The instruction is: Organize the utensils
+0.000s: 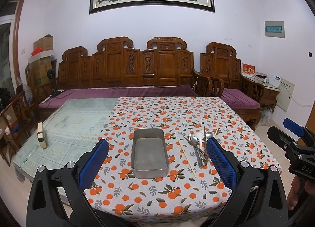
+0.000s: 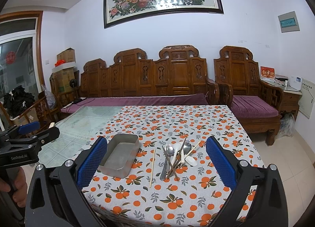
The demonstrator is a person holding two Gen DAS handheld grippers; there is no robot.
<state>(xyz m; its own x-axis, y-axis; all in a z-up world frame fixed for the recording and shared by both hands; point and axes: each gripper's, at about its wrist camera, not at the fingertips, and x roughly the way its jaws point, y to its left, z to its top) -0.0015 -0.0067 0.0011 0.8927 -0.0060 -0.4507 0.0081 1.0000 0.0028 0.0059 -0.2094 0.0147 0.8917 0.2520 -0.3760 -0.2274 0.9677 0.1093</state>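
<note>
Left tongs: released, fingers spread wide, nothing between them, held above the near edge of the tabletop and aimed at the metal tray
Right tongs: released too, gaping and empty, held off the near edge with the utensil pile straight ahead between the fingers
Key relation: the pile lies just right of the tray, toward the right edge; handles point to the near edge, heads to the far edge, so the long axes run roughly along the right tongs' line of sight; I judge the right hand the nearer one
Stray chopstick: alone between tray and pile, same near-to-far lie
Pile contents: fork, metal spoons, white spoons, dark chopsticks, crossed and touching
Tray: holds nothing, long side running near to far
Progress: sorting looks not yet begun
</note>
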